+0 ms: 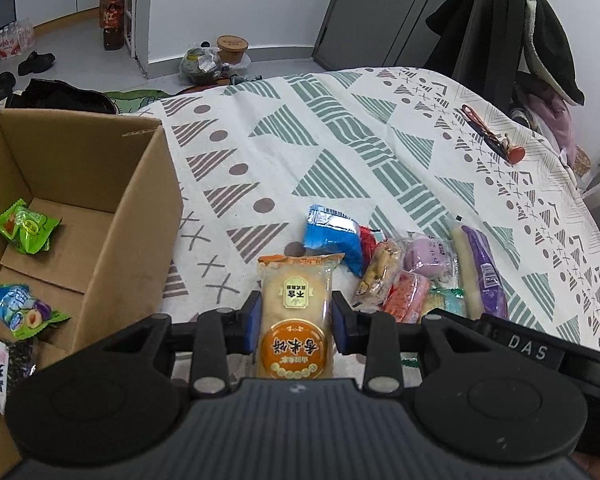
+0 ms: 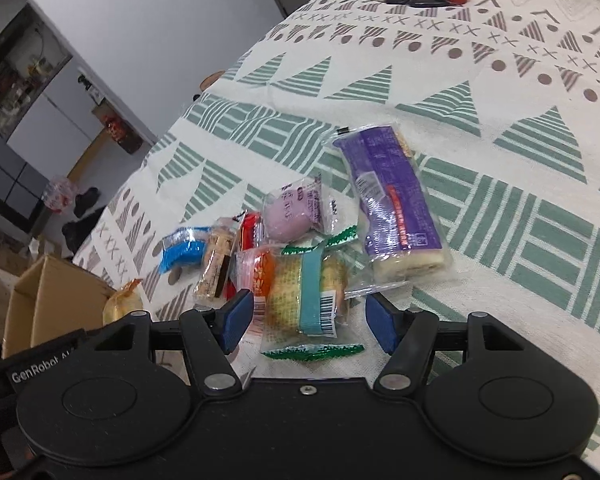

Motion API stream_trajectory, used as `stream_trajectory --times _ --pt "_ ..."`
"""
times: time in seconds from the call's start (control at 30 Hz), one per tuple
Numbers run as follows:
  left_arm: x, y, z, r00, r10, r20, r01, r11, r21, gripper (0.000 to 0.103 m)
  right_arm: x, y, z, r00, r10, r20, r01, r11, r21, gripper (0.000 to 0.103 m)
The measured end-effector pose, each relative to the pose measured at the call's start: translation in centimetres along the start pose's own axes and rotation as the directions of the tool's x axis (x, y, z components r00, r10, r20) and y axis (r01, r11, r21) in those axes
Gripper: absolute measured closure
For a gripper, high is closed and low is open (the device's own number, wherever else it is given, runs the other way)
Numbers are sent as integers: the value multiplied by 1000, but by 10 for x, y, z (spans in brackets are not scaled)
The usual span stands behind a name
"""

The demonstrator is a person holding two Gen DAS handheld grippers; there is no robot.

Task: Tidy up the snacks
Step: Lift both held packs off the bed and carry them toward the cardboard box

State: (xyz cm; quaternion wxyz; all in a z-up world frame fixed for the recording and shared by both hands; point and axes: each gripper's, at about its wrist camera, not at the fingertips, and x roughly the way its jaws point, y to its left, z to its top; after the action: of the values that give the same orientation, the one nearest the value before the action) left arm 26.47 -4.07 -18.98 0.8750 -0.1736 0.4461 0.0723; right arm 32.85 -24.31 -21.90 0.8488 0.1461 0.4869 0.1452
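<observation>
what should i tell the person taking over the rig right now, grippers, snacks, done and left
Left gripper: shut on the rice cracker pack, beside the cardboard box.
Right gripper: open around the green-banded cake pack, not closed.
Done: three or so packets lie in the box, including a green packet.
Left: box the cracker; then the pile on the bedspread, including the purple roll pack and blue packet.

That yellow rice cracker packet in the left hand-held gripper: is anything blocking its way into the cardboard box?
Nothing visible does. The yellow rice cracker packet sits clamped in the left hand-held gripper, and only bare patterned cloth separates it from the open brown cardboard box.
</observation>
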Motion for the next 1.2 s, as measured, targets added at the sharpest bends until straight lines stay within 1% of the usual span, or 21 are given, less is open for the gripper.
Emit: stream_trajectory --times 0.07,0.1,0.13,0.17,0.23,0.3,0.47,0.63,0.77,0.8,0.87,0.9,0.97,1.0,1.03,1.1,1.17,1.2 --pt "1 1 -1 1000 3 -6 -3 1000 0 69 3 2 -1 1000 -13 -4 13 1000 -19 41" --pt "1 1 -1 1000 4 -9 -4 1000 -1 69 3 4 -1 1000 -18 -1 18 999 -29 43" --pt "1 1 -2 1000 4 -11 -4 1000 -1 69 4 6 -2 1000 -21 -2 21 999 -43 47" --pt "1 0 -2 1000 5 -12 -5 1000 0 69 4 7 -3 1000 -24 -9 23 998 -58 60" --pt "-2 0 -3 1000 7 -9 -7 1000 4 69 4 8 -4 999 -29 -15 28 997 -75 64" --pt "-5 0 -4 1000 9 -7 -9 1000 6 69 1 5 -3 1000 -20 -20 19 998 -63 71" --pt "-16 1 -9 1000 19 2 -19 1000 10 69 -9 1 -9 999 -2 -37 1 999 -37 77" --pt "-25 4 -15 1000 28 3 -28 1000 6 69 -25 -6 -20 999 18 -39 -19 1000 -10 80" --pt "-28 4 -20 1000 31 -2 -31 1000 2 69 -36 -15 -25 999 7 -38 -6 1000 23 91" --pt "-29 4 -21 1000 31 -2 -31 1000 4 69 -38 -16 -26 999 -9 -40 10 1000 26 91" --pt "-30 3 -22 1000 30 -1 -30 1000 9 69 -41 -18 -26 999 -30 -32 31 999 26 90" --pt "-30 3 -23 1000 30 -2 -30 999 9 69 -43 -19 -26 999 -27 -27 28 999 32 87" --pt "-30 4 -24 1000 29 -3 -29 1000 1 69 -47 -20 -24 1000 -7 -7 8 999 45 85" --pt "-30 5 -24 1000 29 -3 -29 1000 -1 69 -48 -18 -23 1000 5 5 -5 999 43 82" --pt "-29 6 -24 1000 28 -4 -28 1000 -5 69 -47 -16 -22 1000 13 9 -13 999 35 78" --pt "-28 8 -24 1000 25 -6 -25 1000 -14 69 -44 -10 -21 1000 7 10 -7 1000 10 49" --pt "-26 11 -23 1000 21 -7 -21 1000 -23 69 -37 -3 -19 1000 -12 8 12 1000 -8 40" --pt "-25 13 -23 1000 20 -7 -20 999 -25 69 -32 1 -17 1000 -15 4 15 1000 -12 40"
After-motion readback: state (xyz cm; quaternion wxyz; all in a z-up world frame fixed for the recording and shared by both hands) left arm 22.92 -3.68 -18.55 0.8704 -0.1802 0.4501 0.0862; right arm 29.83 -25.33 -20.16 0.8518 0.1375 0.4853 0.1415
